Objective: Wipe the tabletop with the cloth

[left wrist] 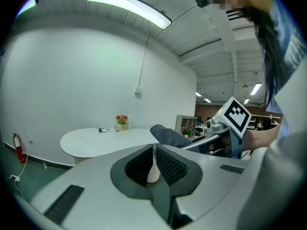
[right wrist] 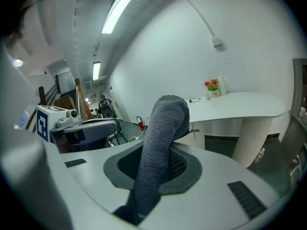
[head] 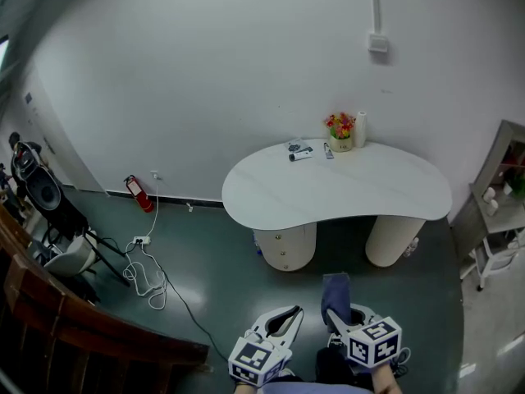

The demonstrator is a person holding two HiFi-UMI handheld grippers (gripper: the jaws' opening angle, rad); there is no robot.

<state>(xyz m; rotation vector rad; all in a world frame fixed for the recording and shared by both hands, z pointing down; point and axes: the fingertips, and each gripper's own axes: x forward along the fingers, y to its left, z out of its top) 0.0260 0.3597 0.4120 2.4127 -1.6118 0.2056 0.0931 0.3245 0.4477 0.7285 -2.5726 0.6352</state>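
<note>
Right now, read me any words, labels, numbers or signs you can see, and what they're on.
Nothing can be read.
Left marker cube, right marker cube: square patterns only, no words.
Fire extinguisher: label too small.
Flat items on the table: too small.

The cloth [head: 335, 290] was a dull blue-grey with a fine knitted texture. The table [head: 344, 189] had a plain white top on cream legs [head: 285, 247]. The left claw [head: 286, 313] and the right claw [head: 335, 317] were pale grey, their pads [left wrist: 170, 164] dark grey and ribbed, and each carried a white cube [head: 261, 359] printed with black square markers. The flowers [head: 340, 125] showed red, orange and yellow over green. The wall [head: 205, 72] was white, the floor [head: 213, 253] dark grey-green, the fire extinguisher [head: 138, 193] red, the cable [head: 152, 281] white, and the railing [head: 74, 318] reddish brown.
</note>
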